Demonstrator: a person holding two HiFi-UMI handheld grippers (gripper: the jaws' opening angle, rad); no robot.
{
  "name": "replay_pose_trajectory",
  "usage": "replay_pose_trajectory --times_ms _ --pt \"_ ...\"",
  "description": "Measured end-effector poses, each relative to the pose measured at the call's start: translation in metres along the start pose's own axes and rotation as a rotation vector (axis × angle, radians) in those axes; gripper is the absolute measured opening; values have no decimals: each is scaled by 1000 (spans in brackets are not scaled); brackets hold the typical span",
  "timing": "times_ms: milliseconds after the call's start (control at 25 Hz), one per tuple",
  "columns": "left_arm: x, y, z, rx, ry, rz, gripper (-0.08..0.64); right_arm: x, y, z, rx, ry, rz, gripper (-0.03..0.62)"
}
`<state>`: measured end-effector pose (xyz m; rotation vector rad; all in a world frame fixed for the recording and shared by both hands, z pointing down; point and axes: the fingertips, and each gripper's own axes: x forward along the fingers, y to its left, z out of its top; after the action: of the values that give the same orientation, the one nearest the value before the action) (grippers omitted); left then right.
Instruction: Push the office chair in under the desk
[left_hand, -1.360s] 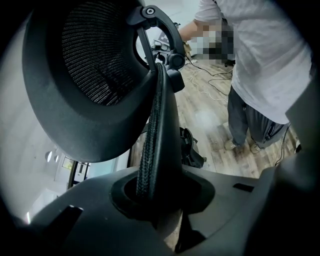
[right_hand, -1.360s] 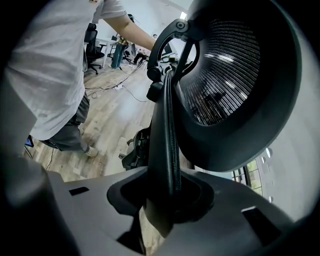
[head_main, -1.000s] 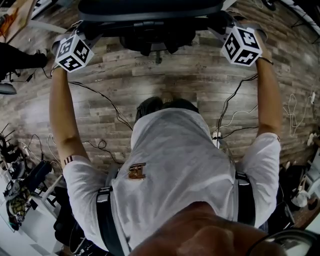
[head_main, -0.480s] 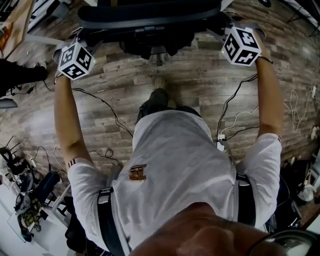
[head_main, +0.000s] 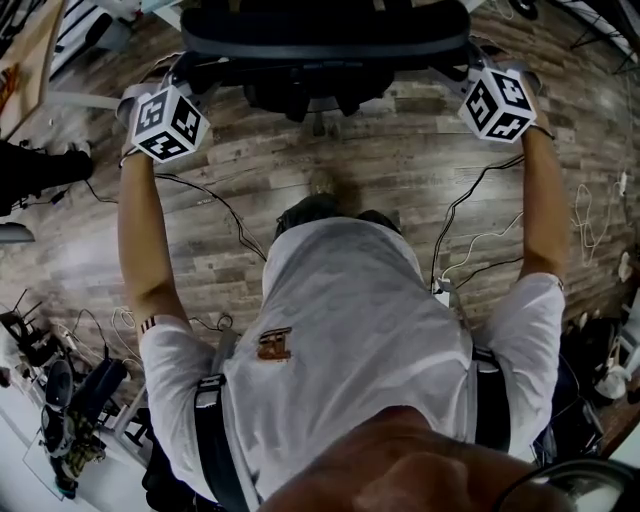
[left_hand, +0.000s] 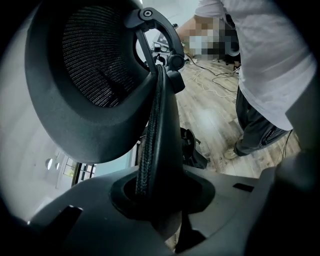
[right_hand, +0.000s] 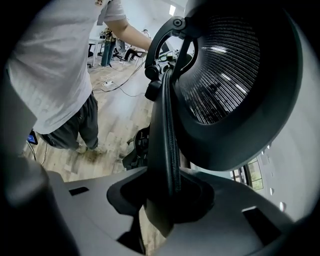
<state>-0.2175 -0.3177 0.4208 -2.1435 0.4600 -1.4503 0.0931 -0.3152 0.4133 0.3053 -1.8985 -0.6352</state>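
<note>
The black office chair (head_main: 320, 45) stands at the top of the head view, its back towards me. My left gripper (head_main: 185, 82) holds the left edge of the backrest and my right gripper (head_main: 470, 72) the right edge. In the left gripper view the padded backrest edge (left_hand: 157, 130) runs down between the jaws of the left gripper (left_hand: 160, 200), under the mesh headrest (left_hand: 90, 75). The right gripper (right_hand: 167, 197) clamps the other backrest edge (right_hand: 167, 125) the same way, beside the mesh headrest (right_hand: 235, 85). No desk shows plainly.
Cables (head_main: 210, 200) and a power strip (head_main: 440, 290) lie on the wooden plank floor (head_main: 400, 150) round my feet. Clutter (head_main: 70, 400) sits at the lower left, and a dark shoe (head_main: 40, 165) at the left edge. People (right_hand: 107, 47) stand far off.
The floor has slid back under me: I have stepped forward, and the chair has rolled ahead with both grippers still on its backrest. The grips look the same.
</note>
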Motion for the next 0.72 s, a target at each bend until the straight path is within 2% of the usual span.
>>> replay_pose_trajectory --times_ms 320,720 --pt "30 46 -2 24 -25 2 107 21 -43 -23 17 20 15 132" --pt "72 92 14 18 -7 -8 100 39 -94 -71 7 25 23 132"
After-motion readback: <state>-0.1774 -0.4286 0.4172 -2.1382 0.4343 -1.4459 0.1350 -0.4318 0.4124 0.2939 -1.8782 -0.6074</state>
